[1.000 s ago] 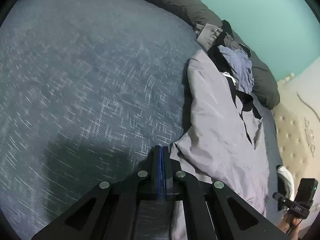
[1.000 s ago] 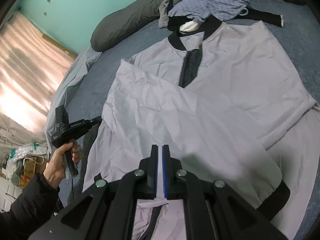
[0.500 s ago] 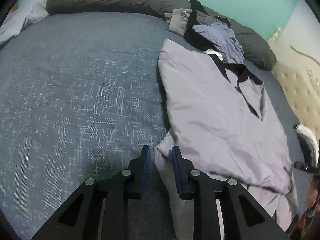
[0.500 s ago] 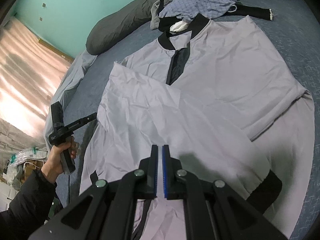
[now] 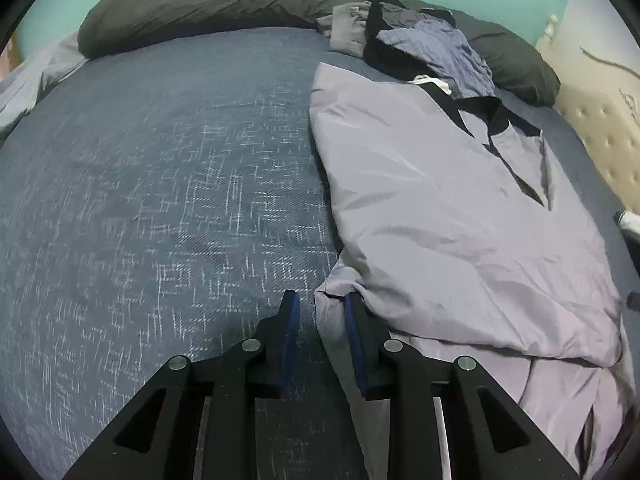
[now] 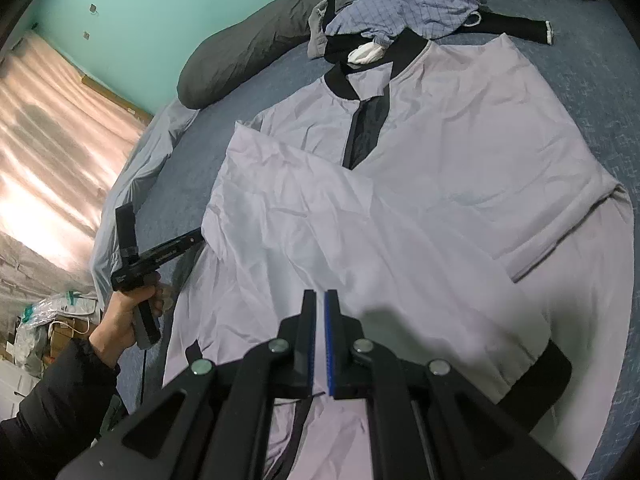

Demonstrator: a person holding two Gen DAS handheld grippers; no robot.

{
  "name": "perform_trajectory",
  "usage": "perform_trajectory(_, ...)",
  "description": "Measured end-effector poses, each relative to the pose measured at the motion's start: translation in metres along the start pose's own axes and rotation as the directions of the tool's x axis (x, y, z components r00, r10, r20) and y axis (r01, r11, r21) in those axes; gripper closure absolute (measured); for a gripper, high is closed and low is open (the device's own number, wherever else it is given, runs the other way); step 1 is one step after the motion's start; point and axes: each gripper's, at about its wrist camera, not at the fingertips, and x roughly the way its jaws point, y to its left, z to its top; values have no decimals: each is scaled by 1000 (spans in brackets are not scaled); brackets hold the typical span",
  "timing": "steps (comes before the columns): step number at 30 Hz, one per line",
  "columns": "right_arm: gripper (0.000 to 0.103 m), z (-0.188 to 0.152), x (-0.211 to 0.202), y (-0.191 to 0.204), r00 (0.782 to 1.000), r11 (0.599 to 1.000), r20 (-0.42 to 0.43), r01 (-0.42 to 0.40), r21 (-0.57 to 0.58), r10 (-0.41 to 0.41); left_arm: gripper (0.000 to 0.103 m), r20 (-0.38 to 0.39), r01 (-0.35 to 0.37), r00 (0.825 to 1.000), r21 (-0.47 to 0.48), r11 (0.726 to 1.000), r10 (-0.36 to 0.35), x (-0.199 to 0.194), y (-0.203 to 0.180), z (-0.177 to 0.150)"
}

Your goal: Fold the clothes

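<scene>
Jacket [image 6: 460, 168], lilac with black trim, is lying spread on the blue bed [image 5: 160, 184]; the left gripper [image 5: 320, 320] is gaping around its edge, while the right gripper [image 6: 320, 320] is hovering above it, nearly clenched, grasping nothing.

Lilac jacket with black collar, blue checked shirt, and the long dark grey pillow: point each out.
Lilac jacket with black collar [image 6: 472, 128]: right wrist view, on its chest panel.
Blue checked shirt [image 6: 412, 4]: right wrist view, middle of the crumpled heap.
Long dark grey pillow [image 5: 208, 4]: left wrist view, its upper face.
</scene>
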Motion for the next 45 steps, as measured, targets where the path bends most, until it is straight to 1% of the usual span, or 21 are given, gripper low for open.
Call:
perform_trajectory(2,100,1,-1,-1,1000,1000,5,-1,6,1,77,11,6,1000,-3,1000,-6,0,1,2)
perform_trajectory(5,99,0,0,-2,1000,1000,4,-2,12,2,79,30,4,1000,22,1000,-4,-4,-2,2)
perform_trajectory(6,99,-1,1,-1,1000,1000,2,-3,11,3,92,32,8,999,33,999,-9,-5,-4,1)
perform_trajectory(7,99,-2,1,-1,1000,1000,0,-3,10,4,99,32,6,999,41,999,-7,-6,-5,0)
perform_trajectory(9,99,-2,3,0,1000,1000,-6,-1,7,2,100,36,9,999,43,999,-11,-9,-4,-1)
perform_trajectory(14,99,-2,6,0,1000,1000,-7,-1,14,1,101,54,41,998,-4,999,-40,-19,5,-4)
perform_trajectory(18,99,-1,7,0,1000,1000,-13,5,9,-5,101,31,104,994,-121,987,-101,-14,18,-9)
perform_trajectory(23,99,3,9,-1,1000,1000,-14,8,11,-8,101,13,175,984,-262,949,-177,-8,34,-14)
perform_trajectory(25,99,5,10,1,1000,1000,-21,14,3,-14,100,13,180,983,-262,948,-183,-8,34,-13)
perform_trajectory(27,99,10,15,6,999,1000,-31,22,-8,-22,100,20,176,984,-239,955,-176,-12,32,-11)
perform_trajectory(29,99,19,24,15,998,1000,-57,25,-19,-26,100,30,170,985,-223,960,-168,-14,30,-10)
perform_trajectory(32,99,36,47,37,995,998,-97,27,-58,-33,100,34,177,984,-248,953,-174,-12,32,-12)
perform_trajectory(33,99,46,56,44,994,997,-100,28,-67,-34,100,33,179,984,-253,951,-176,-10,32,-13)
perform_trajectory(35,95,67,74,59,993,996,-108,29,-87,-38,100,28,175,984,-254,951,-173,-8,33,-14)
perform_trajectory(36,83,78,83,66,993,995,-111,29,-96,-40,100,26,174,985,-256,951,-173,-7,33,-14)
perform_trajectory(37,67,88,92,73,992,994,-115,30,-106,-42,100,24,174,985,-260,950,-174,-7,33,-14)
perform_trajectory(38,62,99,101,81,992,993,-119,30,-115,-44,100,22,176,984,-267,948,-177,-6,34,-14)
perform_trajectory(45,61,172,164,132,988,983,-143,32,-181,-59,100,16,190,981,-277,942,-193,-4,37,-11)
